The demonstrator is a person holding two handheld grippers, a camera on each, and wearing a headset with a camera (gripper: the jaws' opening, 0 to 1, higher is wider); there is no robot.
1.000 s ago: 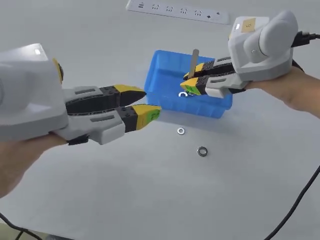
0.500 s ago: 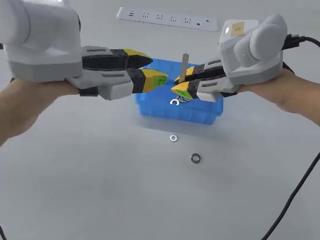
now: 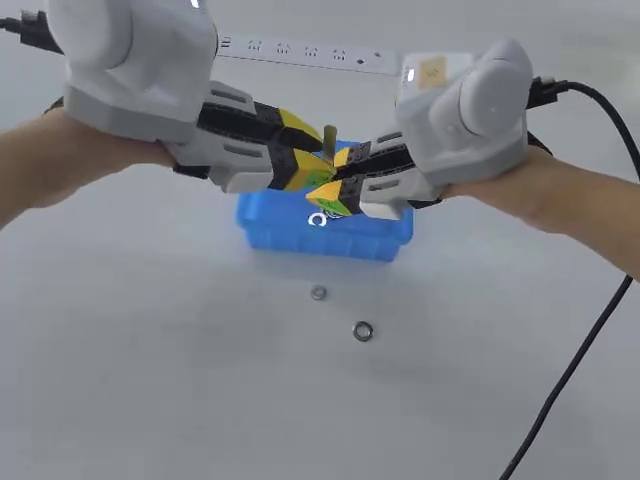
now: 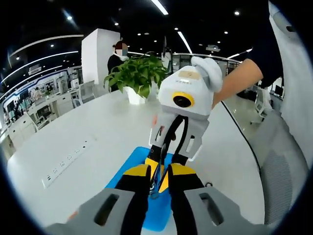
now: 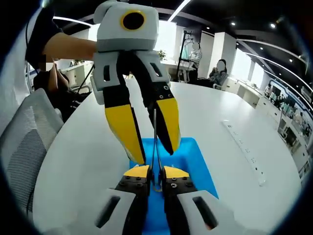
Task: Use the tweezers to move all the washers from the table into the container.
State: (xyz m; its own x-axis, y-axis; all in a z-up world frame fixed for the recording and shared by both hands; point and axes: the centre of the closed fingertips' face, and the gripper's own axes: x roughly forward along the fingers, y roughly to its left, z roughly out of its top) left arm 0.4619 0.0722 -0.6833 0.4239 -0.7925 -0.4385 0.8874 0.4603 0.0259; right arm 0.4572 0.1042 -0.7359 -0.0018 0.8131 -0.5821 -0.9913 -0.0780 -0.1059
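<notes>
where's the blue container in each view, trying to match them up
Head view: the blue container sits at the centre of the picture.
Left gripper view: the blue container is at bottom centre.
Right gripper view: the blue container is at bottom centre, reaching right.
Shared landmark: the white power strip on the table near it.

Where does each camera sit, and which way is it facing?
Head view: on the headset, looking down at the left gripper and right gripper tip to tip over the blue container; left hand and right hand show.
Left gripper view: on the left gripper, facing along its jaws at the right gripper and the forearm behind.
Right gripper view: on the right gripper, facing the left gripper past the tweezers it holds.
Shared: both gripper views show the tweezers.
</notes>
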